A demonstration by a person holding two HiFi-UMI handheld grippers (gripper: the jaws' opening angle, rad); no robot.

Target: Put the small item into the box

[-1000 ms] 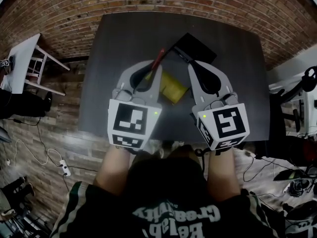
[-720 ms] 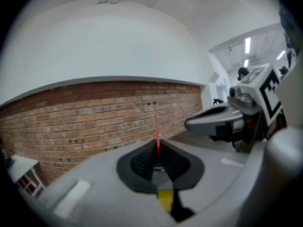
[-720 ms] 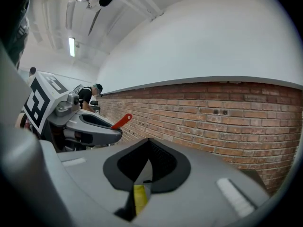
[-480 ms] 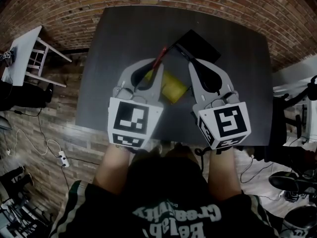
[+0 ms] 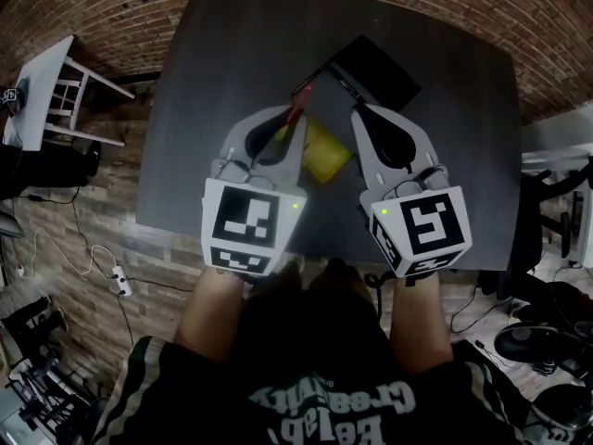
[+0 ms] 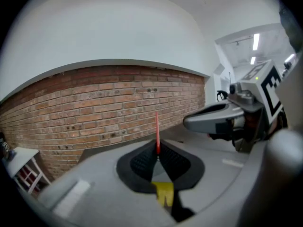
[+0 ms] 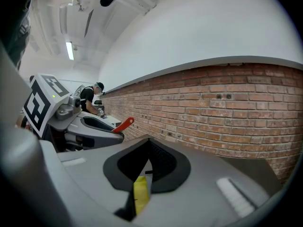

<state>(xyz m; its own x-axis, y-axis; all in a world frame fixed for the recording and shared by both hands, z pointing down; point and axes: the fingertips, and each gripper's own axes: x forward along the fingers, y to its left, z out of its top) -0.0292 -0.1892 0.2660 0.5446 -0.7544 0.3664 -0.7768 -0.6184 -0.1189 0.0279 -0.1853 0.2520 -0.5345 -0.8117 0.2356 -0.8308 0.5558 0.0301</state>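
A thin red stick-like item (image 5: 295,111) stands out of the tips of my left gripper (image 5: 289,124), which is shut on it. In the left gripper view the red item (image 6: 157,131) points straight up from the closed jaws (image 6: 158,156). A yellow box (image 5: 324,151) lies on the dark table (image 5: 204,109) between and below both grippers; it shows through the jaw gaps (image 6: 164,192) (image 7: 140,195). My right gripper (image 5: 358,111) is beside it, its jaws (image 7: 147,145) closed with nothing seen between them.
A flat black rectangular thing (image 5: 371,70) lies on the table just beyond the grippers' tips. A brick wall (image 5: 111,7) runs behind the table. A white table and stool (image 5: 46,109) stand at the left, with cables on the floor (image 5: 83,267).
The head view has shifted, so the table sits higher in the picture. Both grippers keep their places over the yellow box, and the red item stays in the left jaws.
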